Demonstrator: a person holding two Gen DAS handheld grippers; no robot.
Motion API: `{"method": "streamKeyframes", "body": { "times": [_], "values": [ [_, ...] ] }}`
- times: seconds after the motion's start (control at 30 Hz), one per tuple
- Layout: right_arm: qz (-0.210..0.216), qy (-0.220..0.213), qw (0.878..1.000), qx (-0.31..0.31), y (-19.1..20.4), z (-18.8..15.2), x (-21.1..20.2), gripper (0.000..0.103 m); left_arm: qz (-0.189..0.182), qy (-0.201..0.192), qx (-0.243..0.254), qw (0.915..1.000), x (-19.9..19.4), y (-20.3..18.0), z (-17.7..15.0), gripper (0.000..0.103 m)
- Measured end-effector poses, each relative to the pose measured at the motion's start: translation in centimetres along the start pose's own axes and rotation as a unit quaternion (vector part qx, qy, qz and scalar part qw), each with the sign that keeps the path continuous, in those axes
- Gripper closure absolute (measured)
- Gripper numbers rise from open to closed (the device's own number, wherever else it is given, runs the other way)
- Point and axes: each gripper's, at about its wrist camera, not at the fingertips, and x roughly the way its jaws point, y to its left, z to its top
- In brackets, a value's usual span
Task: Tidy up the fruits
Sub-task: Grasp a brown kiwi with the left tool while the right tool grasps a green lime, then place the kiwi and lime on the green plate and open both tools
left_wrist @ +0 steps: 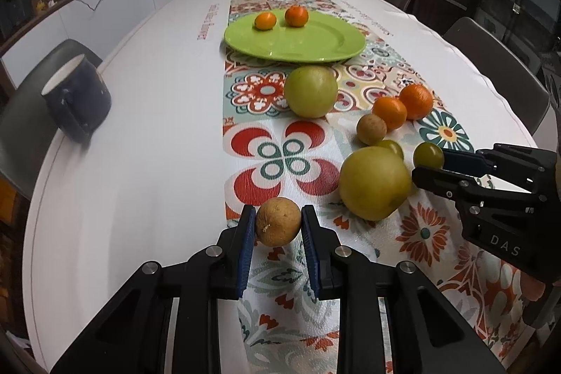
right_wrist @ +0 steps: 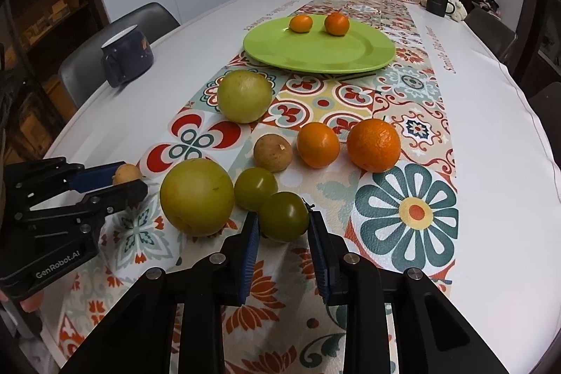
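Left hand-held gripper (left_wrist: 278,223) clamps a rough tan fruit (left_wrist: 278,222); right hand-held gripper (right_wrist: 284,221) clamps a glossy green one (right_wrist: 284,216).

The left gripper (left_wrist: 278,222) reaches in from 6 o'clock of its own view, pitched downward, its blue pads (left_wrist: 247,244) clamped on either side of a small brown fruit (left_wrist: 278,221). The right gripper (right_wrist: 284,221), likewise angled down from 6 o'clock, is closed on a small dark green fruit (right_wrist: 284,216). Seen from the left camera, it enters at 3 o'clock.
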Motion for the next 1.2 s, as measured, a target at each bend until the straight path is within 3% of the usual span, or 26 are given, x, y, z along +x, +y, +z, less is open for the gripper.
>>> {"method": "streamKeyframes", "body": {
  "times": [0.3,0.63,1.2],
  "values": [
    [0.0,-0.035,0.999,-0.006,0.0,0.6,-2.8,0.074,0.003,-0.037,0.003,0.9993,-2.7,-0.6,1.5,0.076],
    [0.002,-0.094,0.995,-0.024,-0.1,4.3,-6.1,0.074,0.008,-0.088,0.017,0.9959,-4.8,-0.9,5.7,0.076],
    [-0.007,-0.128,0.991,-0.036,-2.3,12.1,-5.1,0.074,0.018,-0.139,0.026,0.9897,-3.9,-0.5,13.9,0.076]
  ]
}}
